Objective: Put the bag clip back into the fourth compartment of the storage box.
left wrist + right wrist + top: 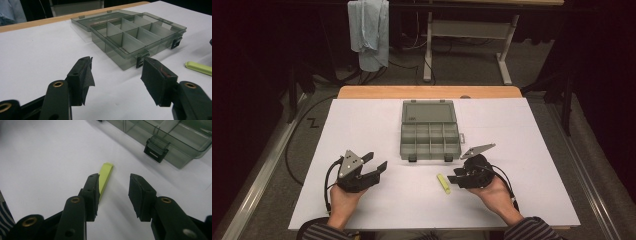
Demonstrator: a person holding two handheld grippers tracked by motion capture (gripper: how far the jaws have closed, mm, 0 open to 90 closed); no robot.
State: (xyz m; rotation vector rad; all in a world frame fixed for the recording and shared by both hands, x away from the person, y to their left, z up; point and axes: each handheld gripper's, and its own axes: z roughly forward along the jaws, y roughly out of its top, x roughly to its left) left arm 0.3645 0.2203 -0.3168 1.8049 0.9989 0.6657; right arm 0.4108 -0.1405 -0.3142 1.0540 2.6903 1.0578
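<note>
A white worktop (377,125) carried everything, with a wooden edge, grey floor, a hanging blue cloth (369,30) and dark room beyond. The right tool (112,192), jaws spread and empty, hovered just beside the yellow-green stick (443,183), its left jaw partly hiding the stick's near end. The left tool (116,80) was also spread; the open grey compartment box (430,131) lay farther back.

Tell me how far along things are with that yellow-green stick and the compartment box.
Done: the compartment box lies open, its compartments apparently empty. In hand: the right tongs, open, hover at the yellow-green stick, one pad beside it. Left: gripping it and, probably, placing it inside.
</note>
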